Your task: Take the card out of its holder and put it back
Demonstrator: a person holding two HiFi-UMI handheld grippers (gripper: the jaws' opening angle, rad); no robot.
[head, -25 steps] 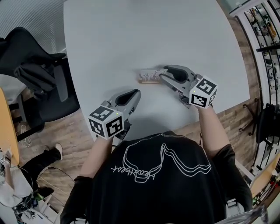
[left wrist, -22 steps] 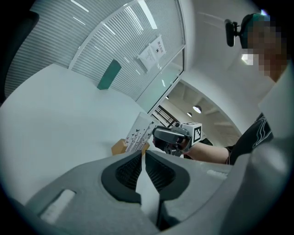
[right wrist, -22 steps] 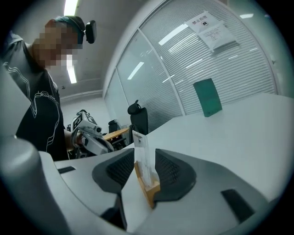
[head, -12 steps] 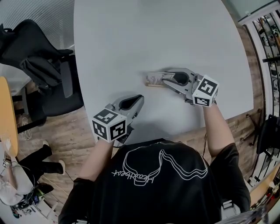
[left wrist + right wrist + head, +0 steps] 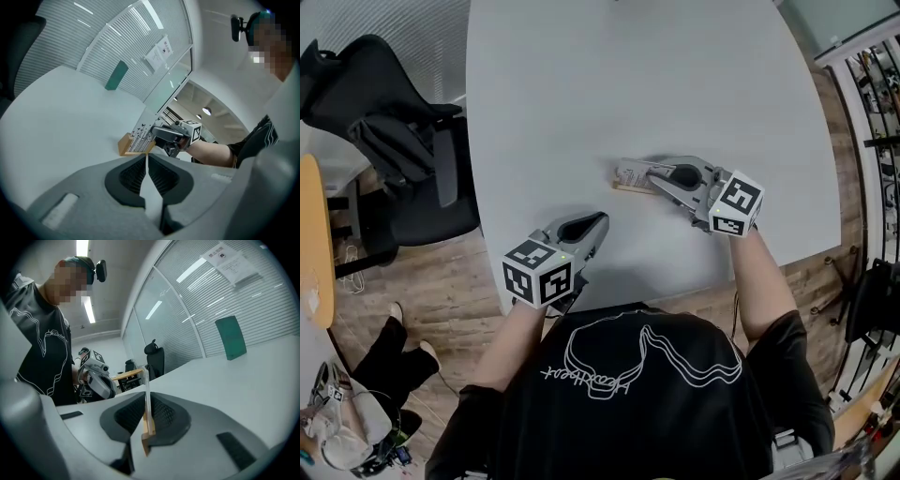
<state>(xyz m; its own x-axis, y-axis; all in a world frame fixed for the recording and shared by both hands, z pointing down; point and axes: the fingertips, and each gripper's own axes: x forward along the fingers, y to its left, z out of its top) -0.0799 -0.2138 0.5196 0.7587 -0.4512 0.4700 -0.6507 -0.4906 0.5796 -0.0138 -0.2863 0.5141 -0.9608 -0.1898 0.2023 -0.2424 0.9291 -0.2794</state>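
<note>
Card (image 5: 628, 171) stands upright in its wooden holder (image 5: 625, 188) around mid-table on the white table (image 5: 628, 75). Right gripper (image 5: 641, 173) has just been closing its jaws, and the pads now pinch the card from both sides just above the holder. Left gripper (image 5: 598, 222) sits well apart by the table's near edge, jaws pressed together with nothing between them, pointing toward the card.
</note>
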